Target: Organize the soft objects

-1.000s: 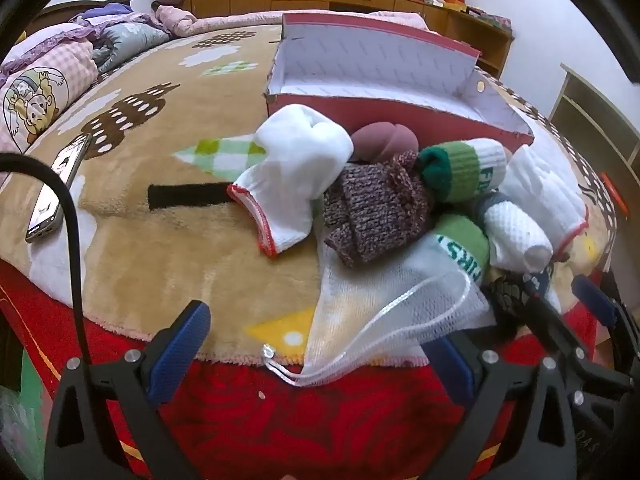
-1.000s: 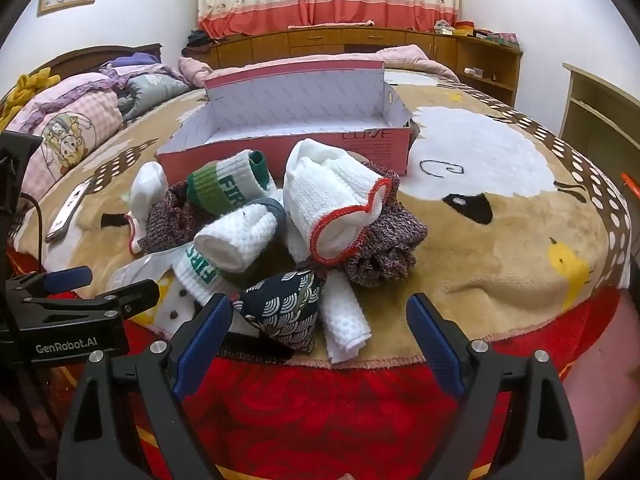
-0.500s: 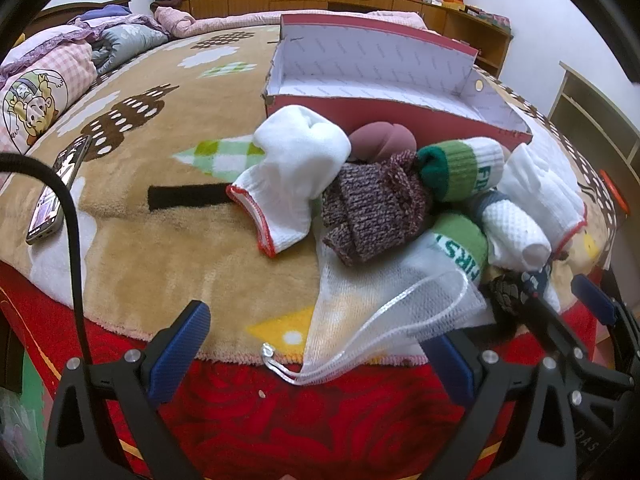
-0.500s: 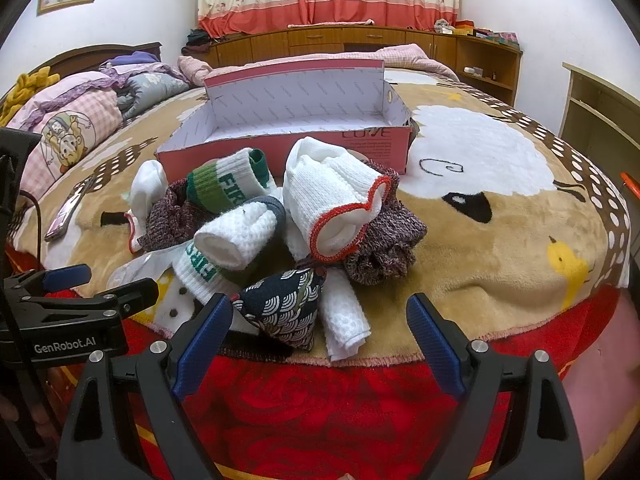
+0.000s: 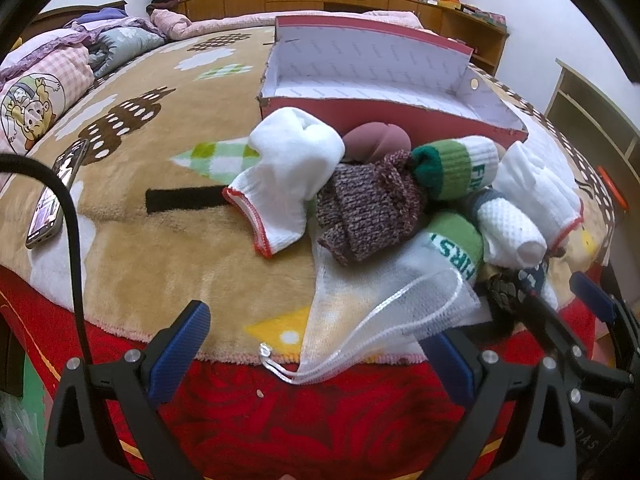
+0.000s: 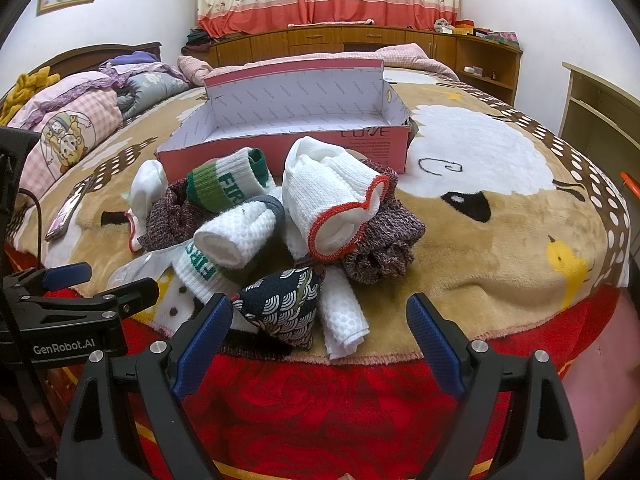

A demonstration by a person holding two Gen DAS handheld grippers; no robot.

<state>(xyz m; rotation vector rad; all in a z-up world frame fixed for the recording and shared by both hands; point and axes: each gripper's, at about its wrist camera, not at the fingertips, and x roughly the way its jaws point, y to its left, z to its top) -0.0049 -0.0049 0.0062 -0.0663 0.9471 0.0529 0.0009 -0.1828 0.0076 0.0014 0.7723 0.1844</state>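
Fingers, left: the left gripper [image 5: 316, 344] is hovering low at the bed's near edge with its fingers [image 5: 180, 340] spread wide and holding nothing, the mesh bag [image 5: 384, 304] lying just ahead of them.
Fingers, right: the right gripper [image 6: 320, 332] is likewise waiting wide apart and empty, the dark patterned pouch [image 6: 280, 304] sitting just beyond its left finger.
Task things: rolled socks, white gloves and a knitted piece [image 5: 368, 212] are lying heaped together on the blanket [image 5: 160, 248].
Why so placed: the pile is sitting just in front of the open pink box [image 6: 288, 120], probably so each piece can be lifted a short way into it.
Change: nearly nothing is differing from a second ago; both grippers are keeping their spread and the pile is lying as before.
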